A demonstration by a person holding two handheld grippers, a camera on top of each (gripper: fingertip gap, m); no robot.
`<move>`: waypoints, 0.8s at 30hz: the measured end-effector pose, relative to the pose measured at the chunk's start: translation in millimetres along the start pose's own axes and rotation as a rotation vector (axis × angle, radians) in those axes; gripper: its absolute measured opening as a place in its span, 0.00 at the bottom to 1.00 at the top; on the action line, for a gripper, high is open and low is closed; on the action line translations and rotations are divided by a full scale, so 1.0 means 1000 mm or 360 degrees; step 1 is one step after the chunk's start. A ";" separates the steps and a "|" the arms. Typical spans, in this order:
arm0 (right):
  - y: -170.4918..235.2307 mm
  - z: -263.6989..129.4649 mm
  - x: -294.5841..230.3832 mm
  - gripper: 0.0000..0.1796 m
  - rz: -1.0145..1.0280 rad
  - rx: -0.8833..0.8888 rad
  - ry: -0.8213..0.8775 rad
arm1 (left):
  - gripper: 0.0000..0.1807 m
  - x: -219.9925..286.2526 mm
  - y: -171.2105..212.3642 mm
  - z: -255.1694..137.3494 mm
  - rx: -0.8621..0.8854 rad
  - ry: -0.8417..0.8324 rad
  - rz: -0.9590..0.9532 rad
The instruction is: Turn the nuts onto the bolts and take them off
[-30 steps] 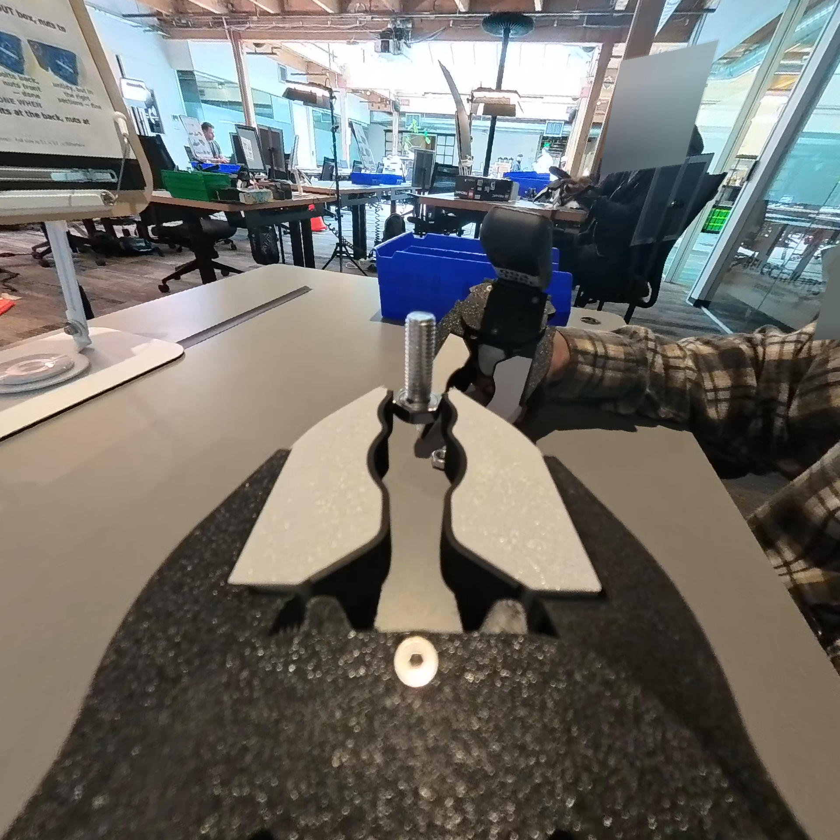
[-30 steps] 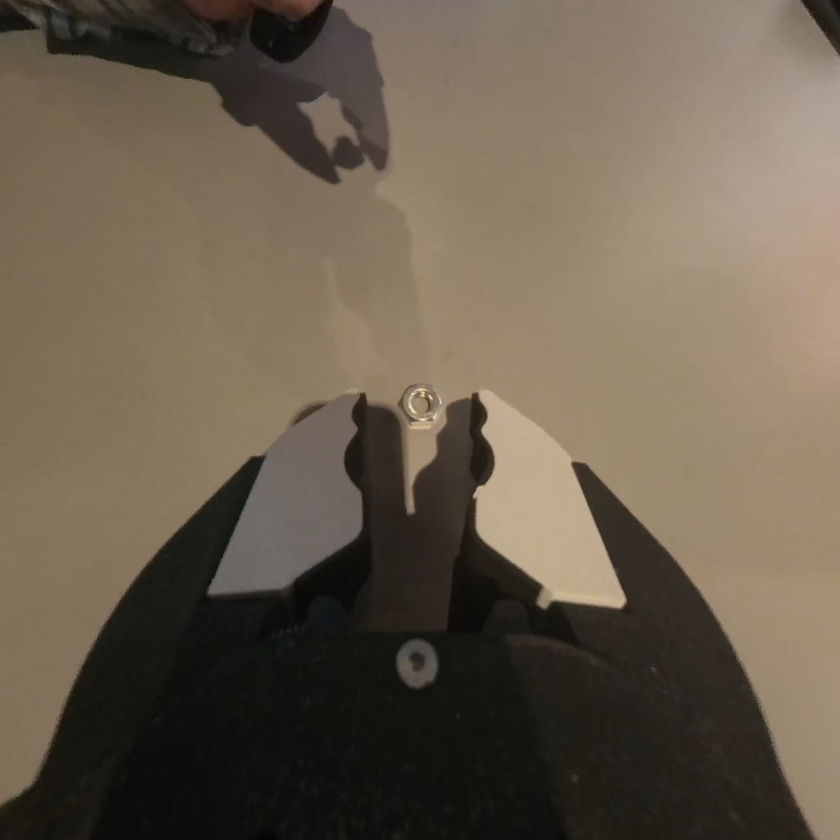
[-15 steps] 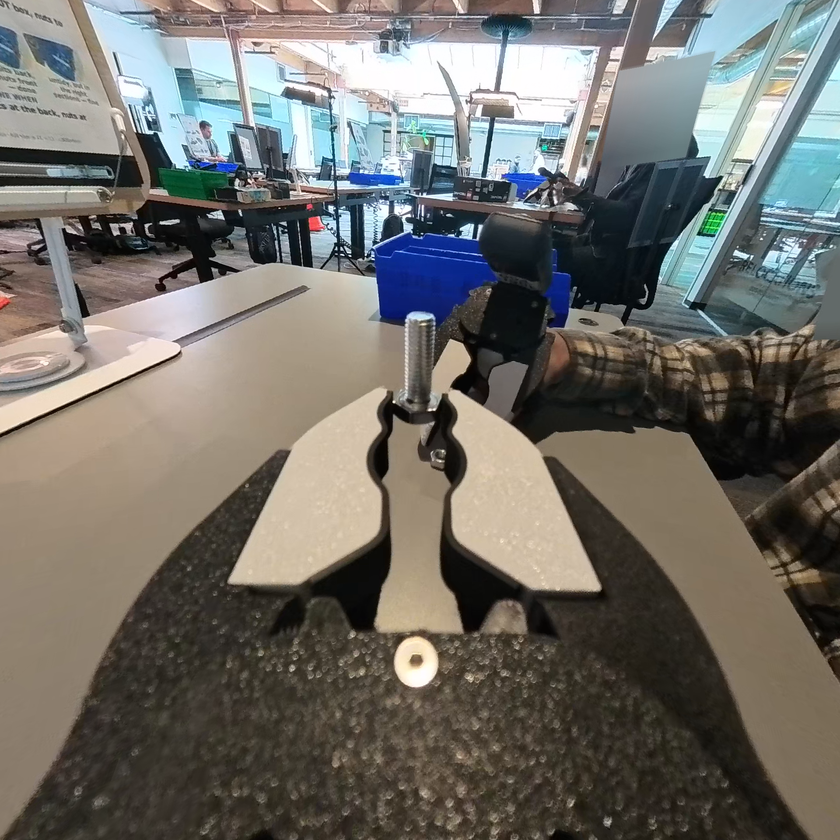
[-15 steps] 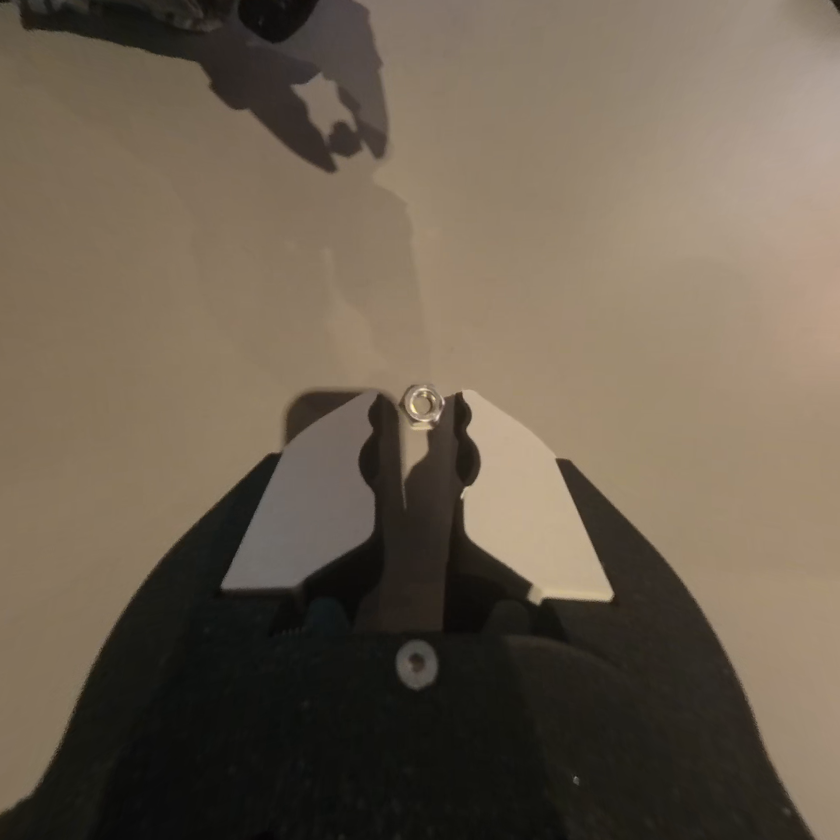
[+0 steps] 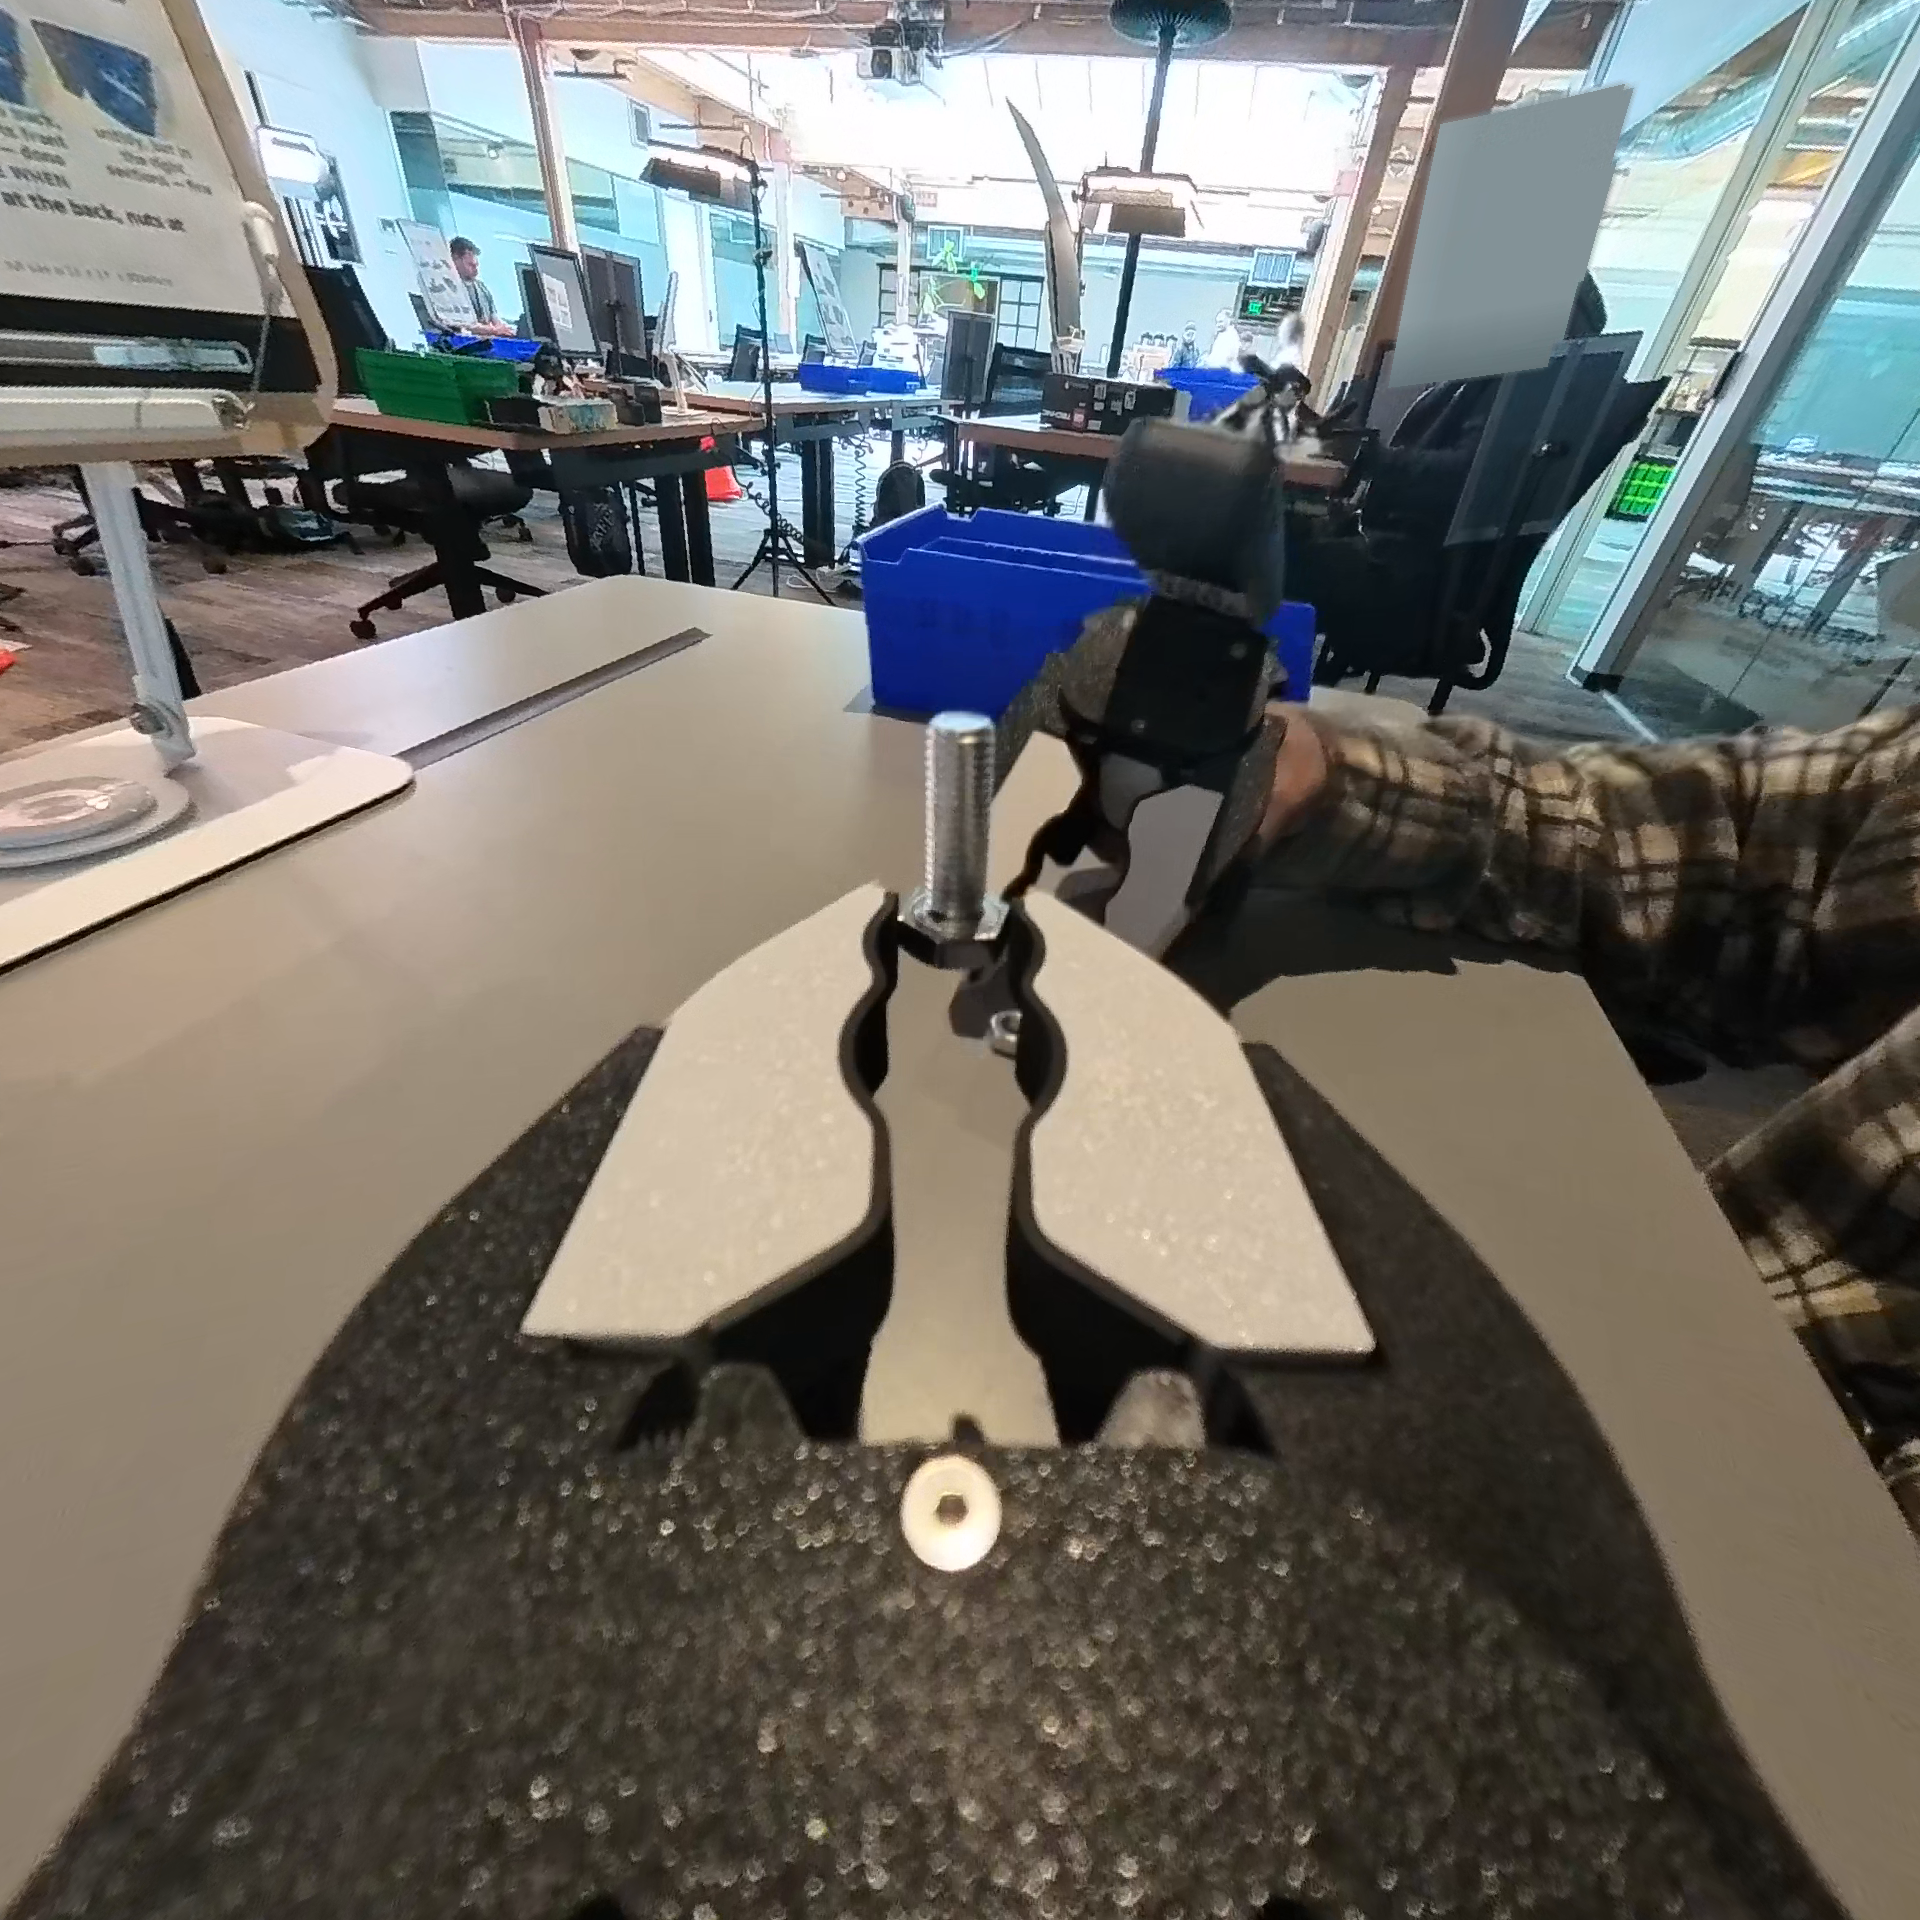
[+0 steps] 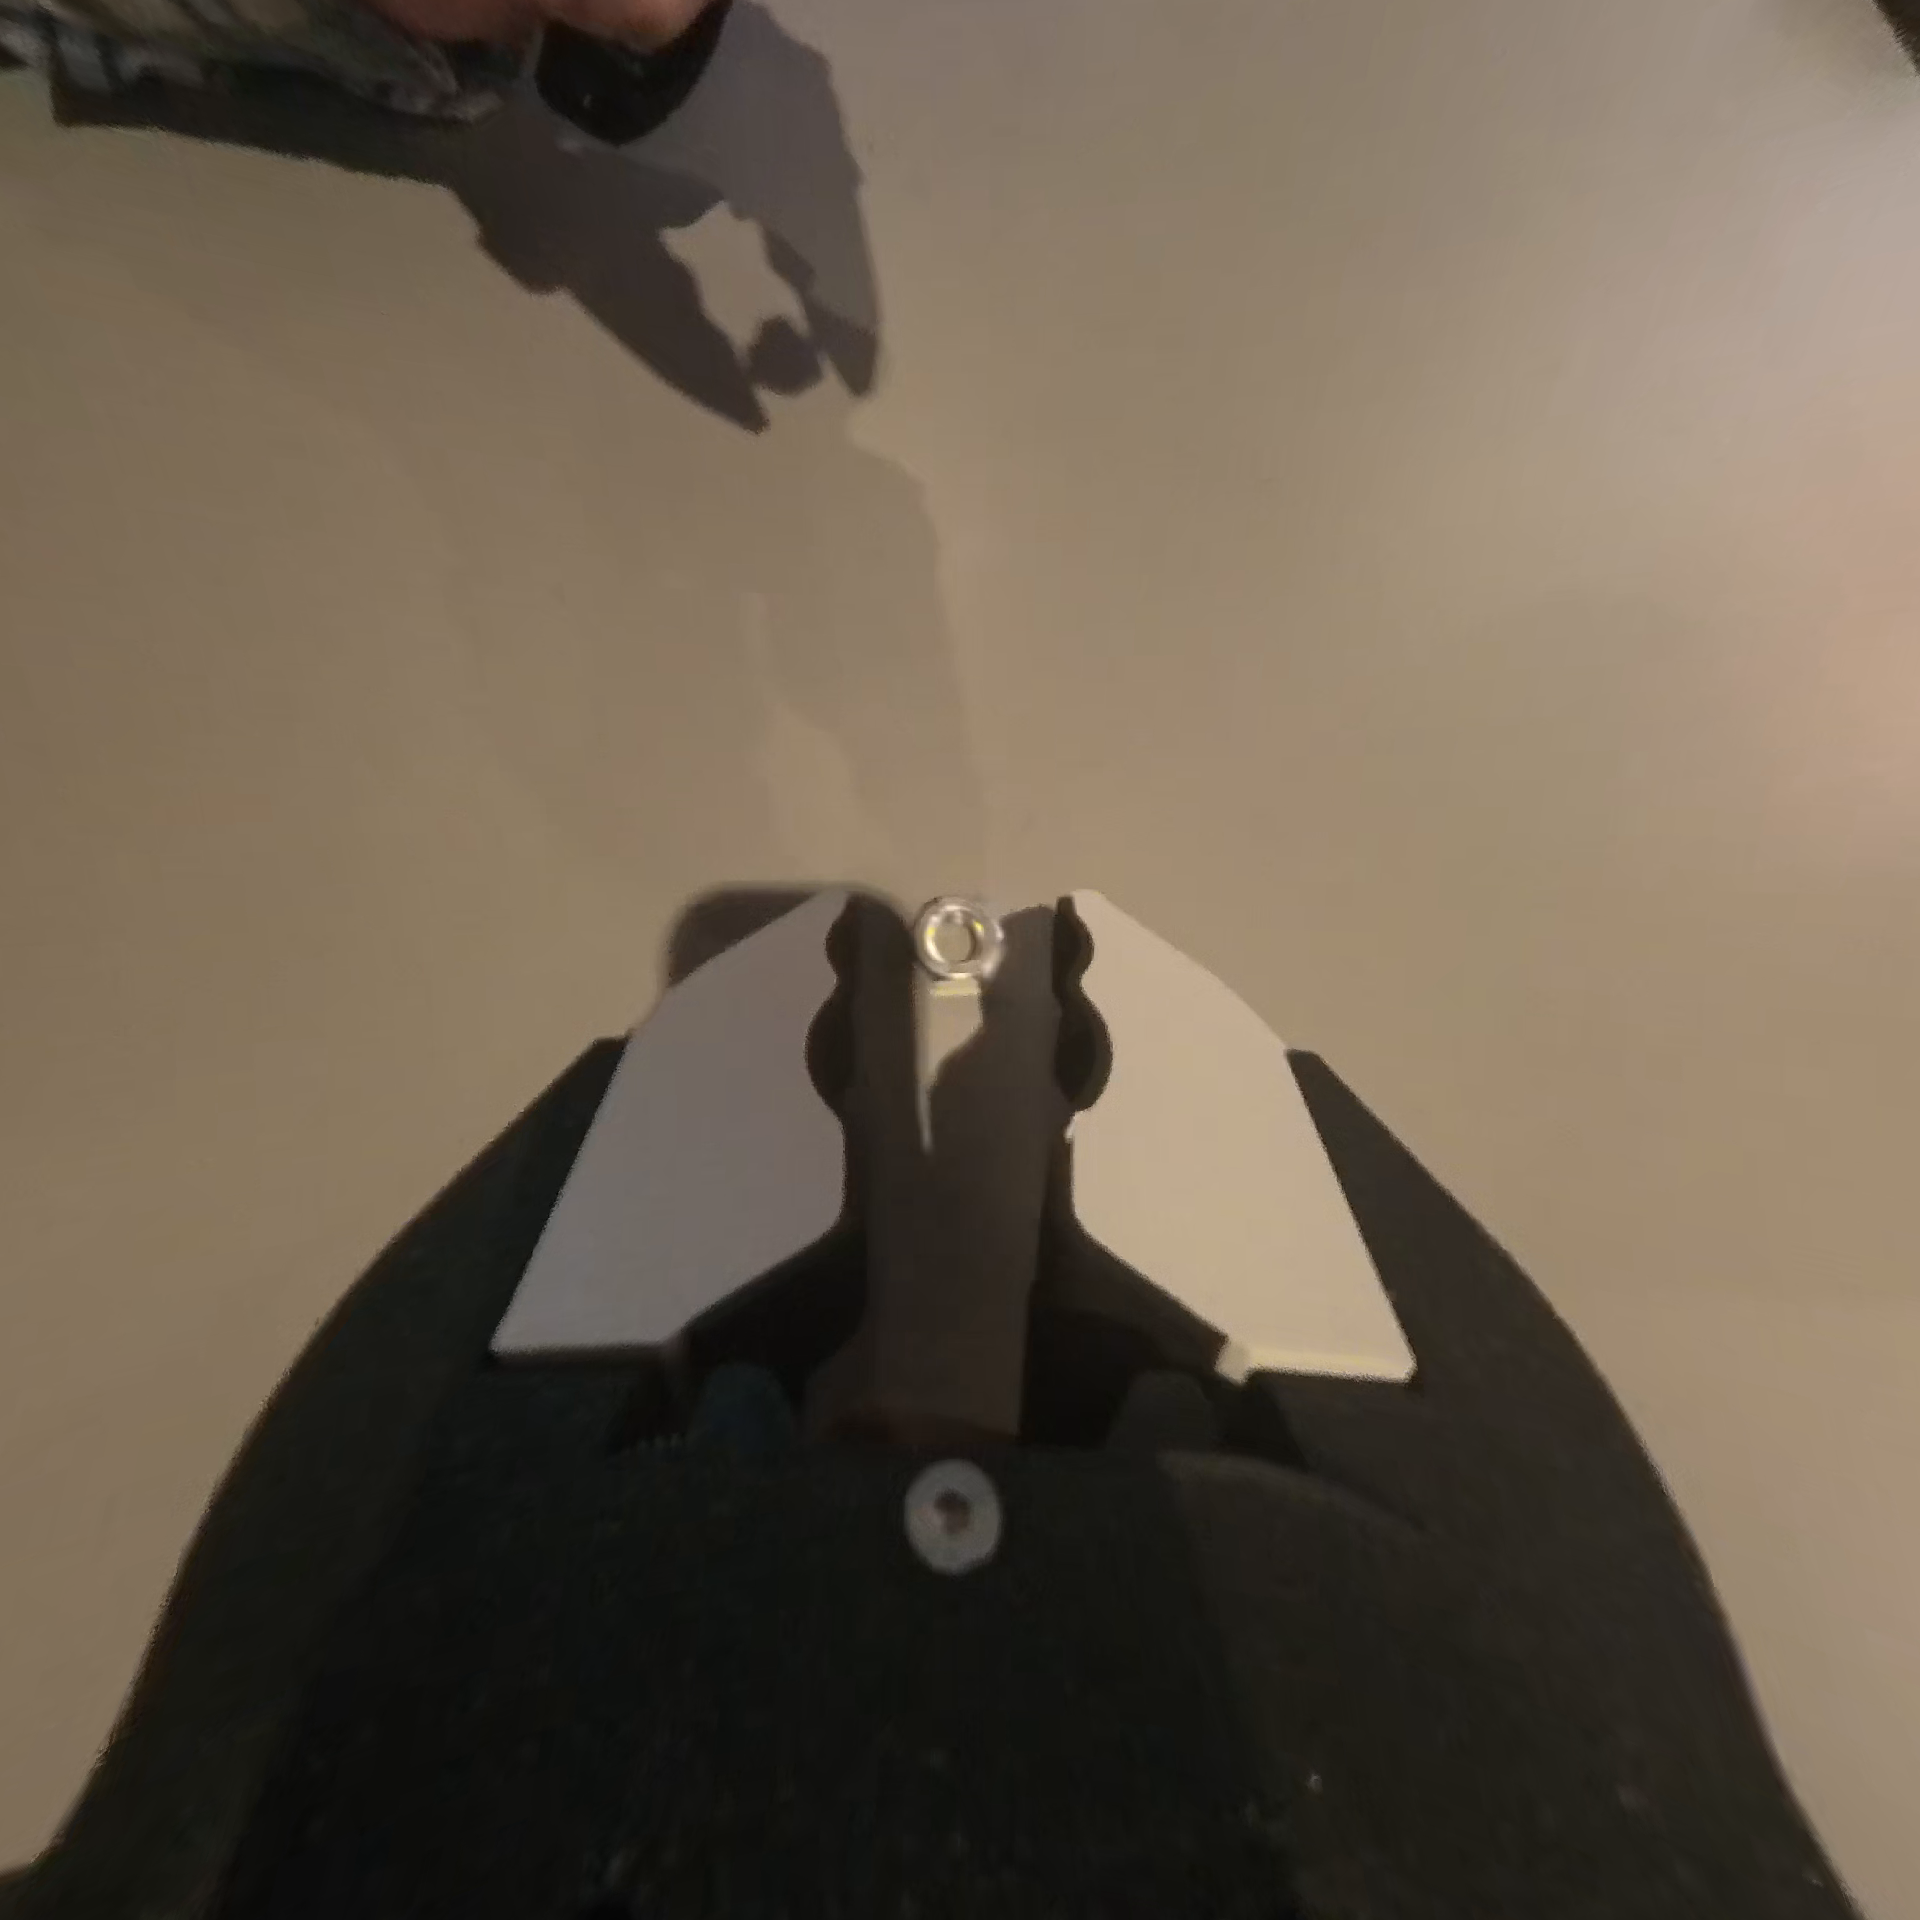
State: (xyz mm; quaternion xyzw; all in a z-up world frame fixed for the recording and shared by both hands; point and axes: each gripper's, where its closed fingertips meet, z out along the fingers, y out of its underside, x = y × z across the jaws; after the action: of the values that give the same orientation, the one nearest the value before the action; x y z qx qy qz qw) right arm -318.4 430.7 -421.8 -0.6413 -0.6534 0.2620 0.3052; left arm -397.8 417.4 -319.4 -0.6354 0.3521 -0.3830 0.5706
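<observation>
Shiny threaded metal bolt [image 5: 958, 826]; matt table [image 5: 540, 935].

Counted on the grey table [image 5: 312, 1039]: one threaded bolt [image 5: 960, 821], standing upright, and one small silver nut [image 6: 957, 937], lying flat. Also counted: two grippers, the left gripper [image 5: 951, 914] and the right gripper [image 6: 957, 920], each with two pale fingers, plus two plaid sleeves [image 5: 1621, 831]. Farther back, counted one blue bin [image 5: 977, 634] at the table's far edge and one white stand [image 5: 135, 644] with a printed sheet on the left.
</observation>
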 end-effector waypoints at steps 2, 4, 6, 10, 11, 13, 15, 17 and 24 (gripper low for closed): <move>0.001 -0.009 0.005 0.22 -0.0079 -0.0157 0.0013 | 0.11 -0.002 0.000 -0.001 -0.0003 -0.0010 0.0001; 0.001 -0.017 0.001 0.20 -0.0172 -0.0330 -0.0088 | 0.11 -0.004 0.000 -0.002 -0.0009 -0.0018 0.0010; -0.002 -0.023 -0.001 0.19 -0.0261 -0.0497 -0.0156 | 0.11 -0.005 -0.001 -0.003 -0.0018 -0.0031 0.0023; -0.010 -0.024 -0.002 0.17 -0.0457 -0.0680 -0.0256 | 0.11 -0.009 -0.001 -0.005 -0.0034 -0.0054 0.0031; -0.010 -0.023 -0.001 0.17 -0.0480 -0.0713 -0.0274 | 0.11 -0.010 -0.001 -0.006 -0.0035 -0.0058 0.0030; -0.008 -0.018 0.000 0.18 -0.0495 -0.0764 -0.0311 | 0.11 -0.012 -0.001 -0.007 -0.0033 -0.0067 0.0026; -0.003 -0.012 0.000 0.17 -0.0491 -0.0819 -0.0346 | 0.11 -0.013 -0.001 -0.007 -0.0032 -0.0071 0.0019; 0.004 -0.007 -0.002 0.17 -0.0506 -0.0868 -0.0366 | 0.11 -0.013 0.000 -0.007 -0.0037 -0.0069 0.0012; 0.011 0.000 -0.003 0.14 -0.0475 -0.0848 -0.0373 | 0.11 -0.012 0.003 -0.005 -0.0052 -0.0058 0.0009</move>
State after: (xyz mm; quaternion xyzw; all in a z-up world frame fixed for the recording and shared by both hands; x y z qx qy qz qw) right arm -311.1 428.2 -430.4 -0.5613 -0.8164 0.1063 0.0845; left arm -408.0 425.5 -323.4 -0.6504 0.3497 -0.3641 0.5676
